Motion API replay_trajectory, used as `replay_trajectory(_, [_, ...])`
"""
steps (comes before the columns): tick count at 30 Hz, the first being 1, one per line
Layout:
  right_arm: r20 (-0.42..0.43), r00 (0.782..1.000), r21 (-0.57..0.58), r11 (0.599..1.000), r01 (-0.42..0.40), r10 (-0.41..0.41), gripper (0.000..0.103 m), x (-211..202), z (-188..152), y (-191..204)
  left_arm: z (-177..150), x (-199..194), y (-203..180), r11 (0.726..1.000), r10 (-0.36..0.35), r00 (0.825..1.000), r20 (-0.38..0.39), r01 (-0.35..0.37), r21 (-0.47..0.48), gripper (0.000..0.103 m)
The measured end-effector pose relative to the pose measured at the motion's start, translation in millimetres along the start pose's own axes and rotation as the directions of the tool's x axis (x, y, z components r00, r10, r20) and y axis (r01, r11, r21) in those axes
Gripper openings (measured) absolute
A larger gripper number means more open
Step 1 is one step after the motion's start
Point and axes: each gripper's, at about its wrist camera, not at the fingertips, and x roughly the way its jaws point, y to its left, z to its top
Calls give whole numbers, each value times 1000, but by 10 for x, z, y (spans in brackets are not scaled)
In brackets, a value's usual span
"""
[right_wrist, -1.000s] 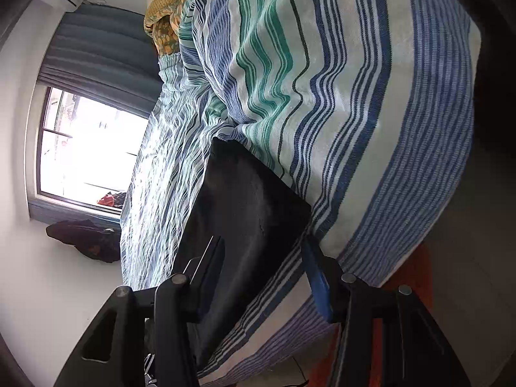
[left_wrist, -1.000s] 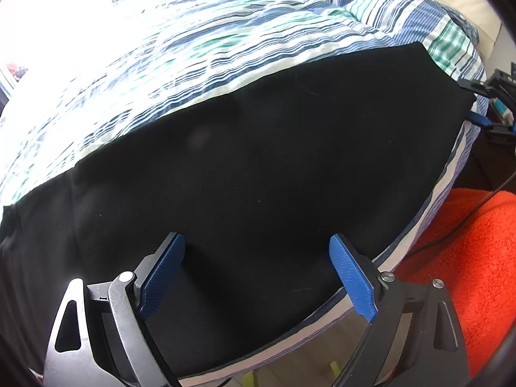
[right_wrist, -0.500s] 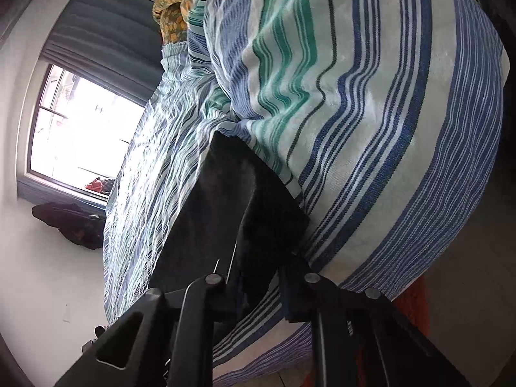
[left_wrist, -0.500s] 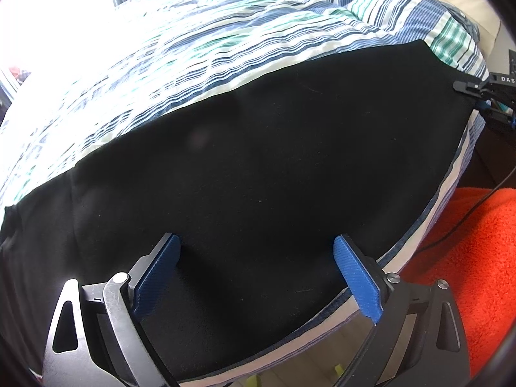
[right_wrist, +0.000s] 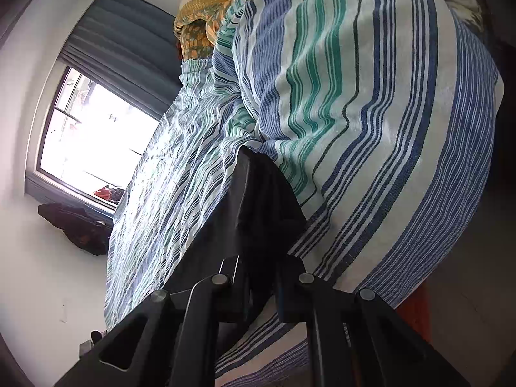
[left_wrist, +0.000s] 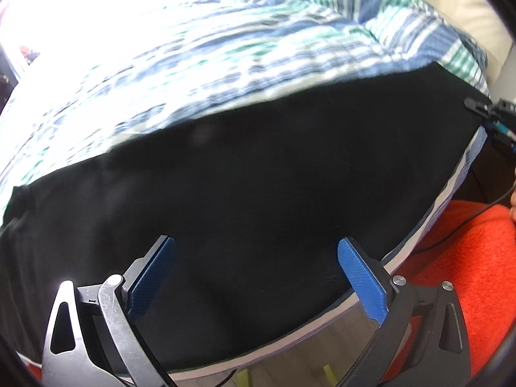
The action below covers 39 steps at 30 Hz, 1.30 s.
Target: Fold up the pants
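Note:
Black pants [left_wrist: 258, 177] lie spread along the near edge of a striped bedspread [left_wrist: 225, 48]. My left gripper [left_wrist: 254, 242] hovers over the middle of them, blue pads wide apart and jaws still opening, with only flat cloth below. At the far right end of the pants, my right gripper [left_wrist: 483, 109] pinches the corner. In the right wrist view that gripper [right_wrist: 262, 264] is shut on the end of the pants [right_wrist: 254, 206], and the cloth rises off the bedspread [right_wrist: 371, 129] in a raised fold.
An orange rug [left_wrist: 467, 242] lies on the floor right of the bed, crossed by a thin cable [left_wrist: 477, 216]. A bright window [right_wrist: 90, 135] with dark curtains is beyond the bed, a dark heap [right_wrist: 74, 225] below it. A patterned pillow [right_wrist: 196, 29] sits at the head.
My right gripper closed on the end of the pants and lifted that corner off the bed. My left gripper's jaws spread wider and it drew back a little.

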Motion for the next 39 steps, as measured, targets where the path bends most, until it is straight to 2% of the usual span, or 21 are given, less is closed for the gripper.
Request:
replay_trajectory(4, [27, 996, -51, 995, -83, 85, 12, -274, -169, 430, -98, -317, 557, 995, 24, 999, 44, -20, -97, 101])
replay_trajectory(8, [-5, 986, -198, 966, -166, 169, 13, -374, -496, 1186, -344, -545, 1198, 973, 62, 996, 66, -46, -227, 101])
replay_trajectory(11, [-64, 968, -260, 933, -250, 241, 13, -266, -889, 1733, -595, -628, 1639, 941, 101, 993, 67, -73, -332, 101])
replay_trajectory(14, [-164, 944, -295, 899, -325, 287, 12, 18, -1425, 2225, -853, -646, 1996, 891, 115, 992, 50, -80, -448, 101])
replay_trajectory(16, [-236, 930, -327, 878, -350, 283, 12, 254, -1831, 2525, -987, -669, 2196, 858, 120, 991, 53, -77, -508, 101])
replay_trajectory(20, [-383, 889, -371, 840, -397, 252, 12, 769, -2605, 2979, -1186, -822, 2456, 820, 184, 979, 91, -101, -563, 101])
replay_trajectory(23, [-460, 870, -495, 762, -418, 178, 13, 1059, -3184, 3235, -1333, -837, 2648, 792, 199, 976, 93, -104, -601, 101])
replay_trajectory(24, [-488, 861, -537, 728, -427, 145, 17, 1159, -3367, 3301, -1392, -821, 2715, 782, 196, 977, 89, -101, -614, 101])
replay_trajectory(25, [-498, 863, -594, 690, -414, 89, 28, 1247, -3534, 3353, -1440, -798, 2771, 774, 189, 978, 85, -95, -626, 101])
replay_trajectory(26, [-492, 869, -646, 650, -399, 44, 45, 1281, -3664, 3374, -1484, -786, 2800, 769, 180, 980, 83, -87, -634, 101])
replay_trajectory(27, [-487, 873, -681, 611, -402, 31, 52, 1275, -3739, 3391, -1511, -784, 2818, 767, 171, 982, 85, -78, -637, 101])
replay_trajectory(28, [-485, 874, -699, 585, -412, 36, 64, 1230, -3753, 3402, -1528, -792, 2816, 769, 160, 983, 92, -66, -636, 101])
replay_trajectory(29, [-483, 875, -707, 569, -421, 47, 70, 1140, -3746, 3407, -1526, -802, 2799, 775, 147, 983, 107, -48, -630, 101])
replay_trajectory(31, [-460, 885, -730, 534, -427, 78, 73, 912, -3663, 3410, -1487, -844, 2725, 797, 121, 982, 146, -9, -604, 101])
replay_trajectory(32, [-431, 899, -757, 510, -409, 81, 80, 788, -3610, 3402, -1442, -865, 2664, 812, 106, 980, 168, 13, -583, 101])
replay_trajectory(34, [-339, 940, -820, 474, -321, 50, 87, 615, -3472, 3348, -1340, -887, 2494, 852, 60, 975, 214, 62, -520, 100])
replay_trajectory(35, [-304, 952, -839, 466, -283, 31, 87, 557, -3397, 3287, -1281, -877, 2372, 876, 32, 973, 228, 82, -475, 99])
replay_trajectory(37, [-261, 965, -852, 473, -226, -9, 87, 487, -3264, 3088, -1179, -818, 2152, 918, 1, 976, 217, 85, -388, 91])
replay_trajectory(38, [-238, 971, -856, 479, -195, -30, 87, 467, -3244, 2996, -1127, -759, 2041, 934, -7, 980, 197, 77, -349, 77])
replay_trajectory(39, [-220, 974, -857, 488, -167, -53, 87, 462, -3217, 2884, -1081, -688, 1954, 945, -22, 984, 174, 78, -318, 69])
